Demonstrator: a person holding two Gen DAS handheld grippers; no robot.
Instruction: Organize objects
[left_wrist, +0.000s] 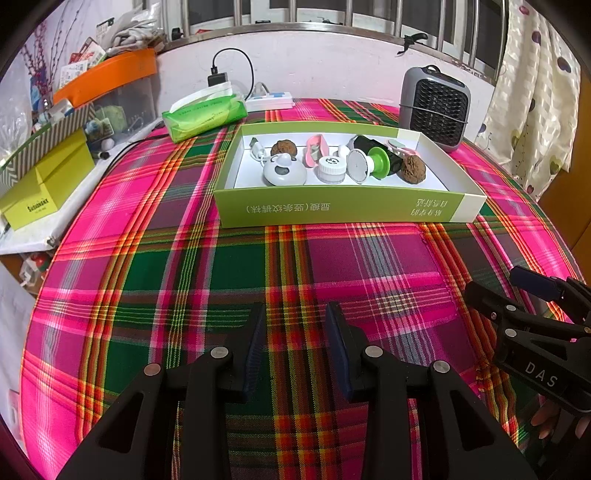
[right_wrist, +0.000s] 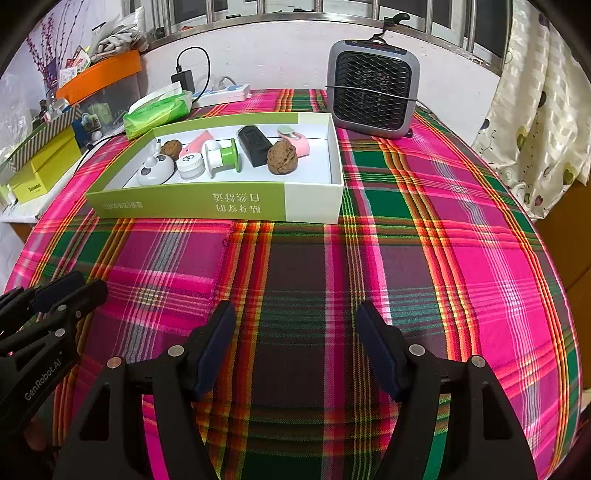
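Left gripper (left_wrist: 295, 343): jaws partly open, empty, above the plaid surface (left_wrist: 221, 266).
Box (left_wrist: 347, 210): ahead, already holding the walnuts (left_wrist: 413, 168), spool (left_wrist: 369, 164), white jar (left_wrist: 331, 169) and the rest.
Right gripper (right_wrist: 295, 347): jaws wide, empty.
Advice: nothing loose remains; withdraw without nudging the box.

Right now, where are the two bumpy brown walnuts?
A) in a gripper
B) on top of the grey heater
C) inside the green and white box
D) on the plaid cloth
C: one walnut and the other walnut both lie inside the green and white box, among the other small things.
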